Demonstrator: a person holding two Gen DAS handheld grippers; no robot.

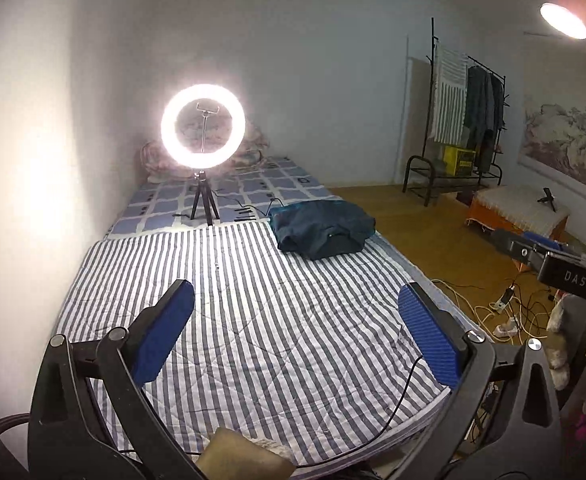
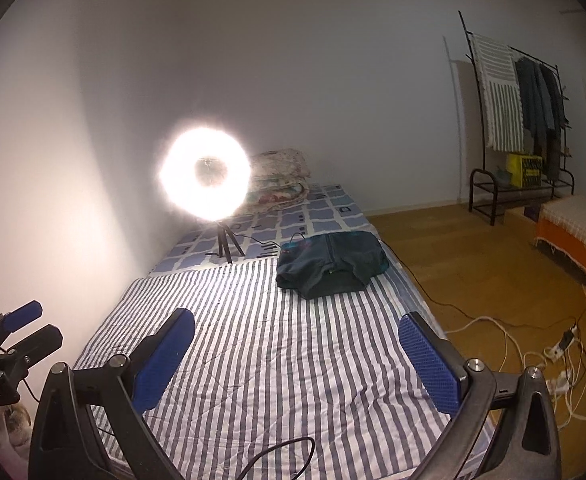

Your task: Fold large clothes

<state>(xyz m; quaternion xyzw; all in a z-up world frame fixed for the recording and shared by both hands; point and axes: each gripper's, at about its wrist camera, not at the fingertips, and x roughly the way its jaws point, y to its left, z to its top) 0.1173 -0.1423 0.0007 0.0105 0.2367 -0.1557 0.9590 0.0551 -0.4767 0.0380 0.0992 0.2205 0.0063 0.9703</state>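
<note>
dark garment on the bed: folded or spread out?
Folded. The dark garment lies as a compact layered bundle on the far right part of the striped sheet, edges tucked under, not laid flat.

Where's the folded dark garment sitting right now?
In both wrist views the dark garment lies on the striped sheet, at its far right corner, just right of the ring light.

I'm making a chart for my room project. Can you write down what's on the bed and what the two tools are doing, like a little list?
Bed cover: striped sheet
Garment: dark blue folded clothes, lying on the far right part of the bed
Light: glowing ring light on a small tripod, standing on the bed
Left tool: open, holding nothing
Right tool: open, holding nothing
Behind: clothes rack by the wall
</note>
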